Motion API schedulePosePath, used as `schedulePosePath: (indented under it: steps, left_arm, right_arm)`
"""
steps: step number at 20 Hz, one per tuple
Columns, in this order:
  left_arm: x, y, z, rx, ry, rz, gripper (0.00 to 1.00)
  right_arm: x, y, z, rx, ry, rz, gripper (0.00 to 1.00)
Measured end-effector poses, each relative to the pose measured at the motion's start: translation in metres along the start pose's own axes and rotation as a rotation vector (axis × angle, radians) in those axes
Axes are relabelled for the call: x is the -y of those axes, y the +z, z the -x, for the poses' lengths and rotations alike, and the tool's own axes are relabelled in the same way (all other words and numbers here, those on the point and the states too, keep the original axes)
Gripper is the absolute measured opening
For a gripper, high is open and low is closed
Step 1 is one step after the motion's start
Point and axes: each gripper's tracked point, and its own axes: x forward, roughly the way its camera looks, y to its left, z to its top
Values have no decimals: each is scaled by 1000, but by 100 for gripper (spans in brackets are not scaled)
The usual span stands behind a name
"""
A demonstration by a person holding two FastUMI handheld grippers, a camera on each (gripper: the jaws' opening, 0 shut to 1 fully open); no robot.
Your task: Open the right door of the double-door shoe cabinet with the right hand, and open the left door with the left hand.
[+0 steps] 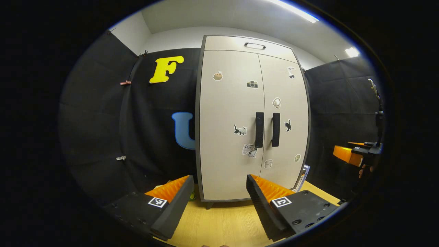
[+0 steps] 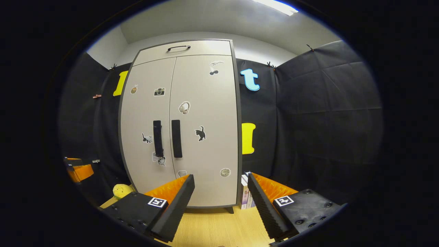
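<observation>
A tall beige shoe cabinet with two doors stands on a wooden table, both doors closed. Stickers dot the doors. Two black vertical handles sit side by side at the middle seam: the left door's handle and the right door's handle. My left gripper is open, well short of the cabinet and below the handles. My right gripper is open too, held off in front of the right door's lower part. In the left gripper view the right gripper appears far right.
The wooden tabletop runs up to the cabinet's feet. Books stand against the cabinet's right side. A yellow soft toy lies left of the cabinet. Black cloth walls close in on both sides.
</observation>
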Motion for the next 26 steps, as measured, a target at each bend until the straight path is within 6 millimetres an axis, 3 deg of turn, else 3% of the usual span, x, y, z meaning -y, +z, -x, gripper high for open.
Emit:
schedulePosePath:
  steps: [6, 12, 20, 26]
  left_arm:
    - [-8, -2, 2, -2, 15, 5, 95]
    - [-10, -11, 3, -18, 15, 13, 95]
    - [-26, -34, 4, -51, 42, -2, 95]
    - [-55, -44, 13, -65, 86, 11, 95]
  right_arm:
    - [-14, 7, -7, -2, 32, -12, 98]
    - [-38, 30, -30, 20, 78, -27, 98]
    - [-90, 62, -101, 13, 166, -12, 98]
    - [-111, 59, -156, -45, 183, 1, 98]
